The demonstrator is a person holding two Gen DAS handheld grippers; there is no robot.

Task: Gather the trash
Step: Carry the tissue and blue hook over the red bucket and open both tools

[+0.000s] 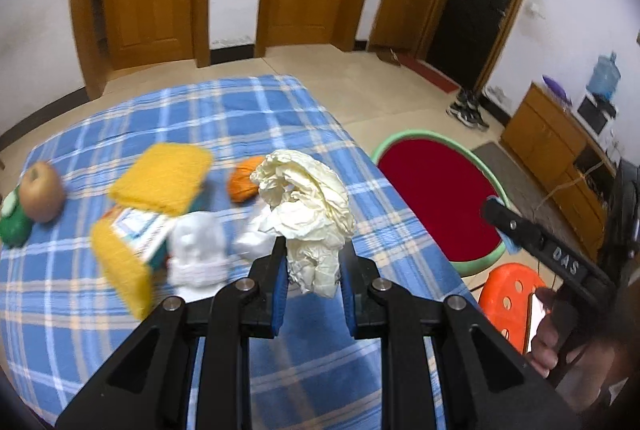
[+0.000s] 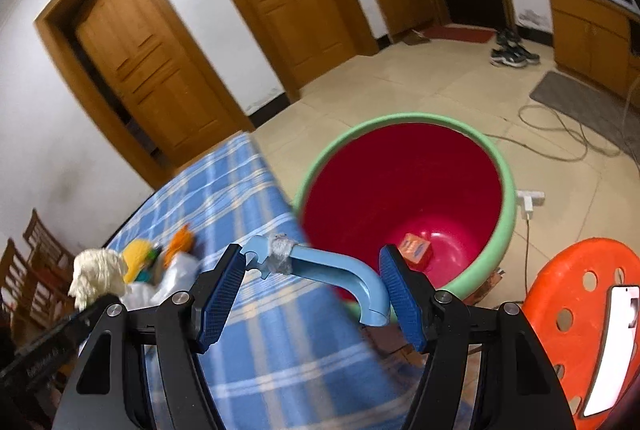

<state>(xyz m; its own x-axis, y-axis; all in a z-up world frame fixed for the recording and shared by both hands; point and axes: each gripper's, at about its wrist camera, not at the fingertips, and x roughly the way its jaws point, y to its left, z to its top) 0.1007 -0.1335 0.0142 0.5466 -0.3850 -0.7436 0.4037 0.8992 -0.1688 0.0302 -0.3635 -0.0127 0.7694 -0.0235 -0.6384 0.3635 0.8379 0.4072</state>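
Note:
My left gripper (image 1: 314,262) is shut on a crumpled cream paper wad (image 1: 308,206) and holds it above the blue plaid tablecloth (image 1: 200,118). The wad also shows in the right wrist view (image 2: 98,276). My right gripper (image 2: 312,282) holds a light blue bent plastic piece (image 2: 336,270) wedged between its wide-set fingers, beside the rim of the red bin with a green rim (image 2: 404,190). An orange box (image 2: 416,250) lies in the bin's bottom. On the table lie white wads (image 1: 196,250), an orange wad (image 1: 242,182), yellow sponges (image 1: 160,178) and a small box (image 1: 138,230).
An apple (image 1: 42,190) and a green object (image 1: 14,224) sit at the table's left. An orange stool (image 2: 580,310) with a phone (image 2: 612,346) stands right of the bin. Cables, a power strip (image 2: 530,200), shoes and a cabinet are on the floor beyond.

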